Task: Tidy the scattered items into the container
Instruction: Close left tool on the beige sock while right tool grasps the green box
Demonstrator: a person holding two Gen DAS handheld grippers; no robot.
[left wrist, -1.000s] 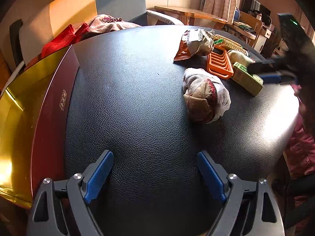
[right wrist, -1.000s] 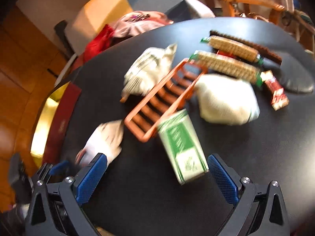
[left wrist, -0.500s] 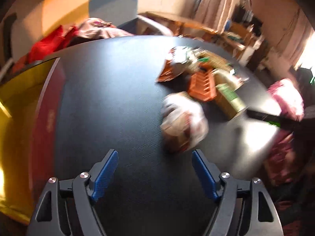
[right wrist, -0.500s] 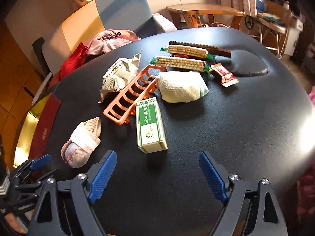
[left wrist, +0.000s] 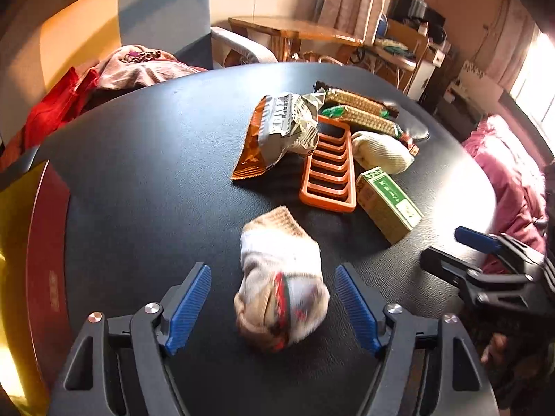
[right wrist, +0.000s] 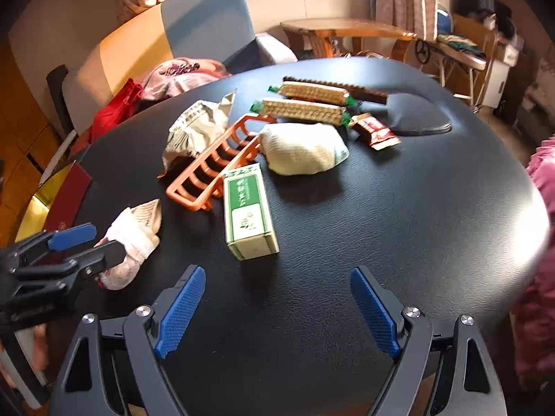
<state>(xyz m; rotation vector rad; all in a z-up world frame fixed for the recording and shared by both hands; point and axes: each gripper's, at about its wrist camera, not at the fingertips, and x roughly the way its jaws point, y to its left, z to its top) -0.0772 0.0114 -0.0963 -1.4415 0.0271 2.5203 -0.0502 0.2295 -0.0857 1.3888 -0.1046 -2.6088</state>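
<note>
My left gripper [left wrist: 274, 306] is open, its jaws on either side of a rolled white-and-tan sock [left wrist: 281, 291] on the black table, not closed on it. The same sock [right wrist: 133, 239] shows in the right wrist view with the left gripper [right wrist: 79, 242] around it. My right gripper [right wrist: 275, 310] is open and empty, just short of a green and white box [right wrist: 247, 209]. Farther back lie an orange rack [right wrist: 215, 163], a cream sock bundle [right wrist: 303, 149], a crumpled snack bag [left wrist: 282, 128] and two wafer packs [right wrist: 301, 109]. The red and gold container [left wrist: 41, 260] sits at the table's left edge.
A small red sachet [right wrist: 376, 133] and a dark pad [right wrist: 419, 116] lie at the back right. A chair with red and pink clothes [left wrist: 104, 83] stands behind the table. Pink fabric [left wrist: 510, 180] lies past the right edge.
My left gripper has moved forward and right, so the rolled sock now sits between its jaws. My right gripper has pulled back a little from the green box.
</note>
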